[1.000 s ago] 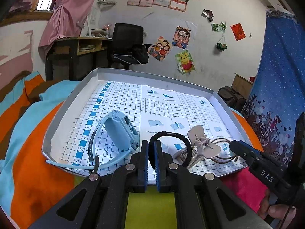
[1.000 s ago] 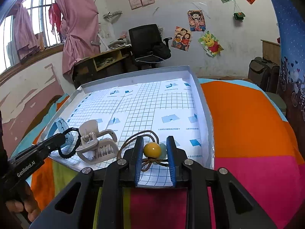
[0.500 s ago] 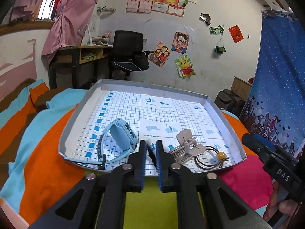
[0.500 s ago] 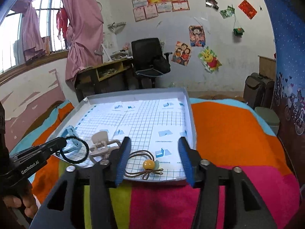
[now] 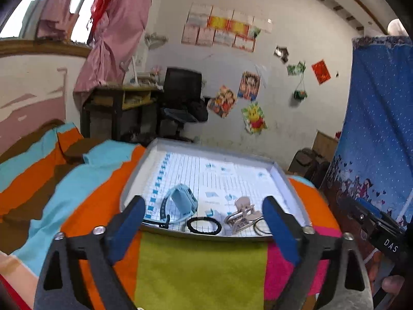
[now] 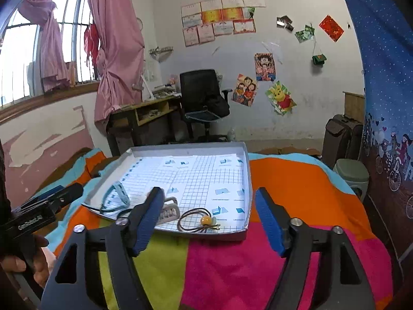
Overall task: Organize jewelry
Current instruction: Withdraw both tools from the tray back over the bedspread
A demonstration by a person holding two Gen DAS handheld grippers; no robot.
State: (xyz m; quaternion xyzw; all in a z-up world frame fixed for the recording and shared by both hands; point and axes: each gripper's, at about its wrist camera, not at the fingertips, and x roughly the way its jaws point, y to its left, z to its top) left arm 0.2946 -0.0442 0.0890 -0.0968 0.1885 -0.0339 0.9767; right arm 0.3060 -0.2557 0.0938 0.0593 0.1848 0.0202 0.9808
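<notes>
All the little things now lie in a row inside the gray tray (image 5: 281, 175), along the tray's near edge, so the tidying looks almost finished, or fully finished. The blue watch (image 5: 180, 202) is nearest the tray's left wall. Just beside it, toward the middle of the near edge, lies the black hair tie (image 5: 204, 225). Next comes the beige hair claw (image 5: 242, 214), and then the brown hair tie with a yellow bead (image 6: 205, 220), closest to the tray's right wall. The far half of the tray is bare grid paper. The left gripper (image 5: 204, 228) is above the striped blanket (image 5: 201, 266) just in front of the tray, and its jaws are opening very wide with nothing between them. The right gripper (image 6: 210, 219) is also in front of the tray, and its jaws are opening too, with nothing pinched; the bead tie only shows behind the gap, lying flat on the paper. I cannot see any more jewelry out on the blanket, so I think nothing is left to pick up, unless the row needs a neater order. Behind the tray there is a black chair (image 6: 201, 95), a desk (image 6: 144, 111) and pink curtains (image 6: 116, 41), all well apart from it. Nothing blocks the way to the tray.
</notes>
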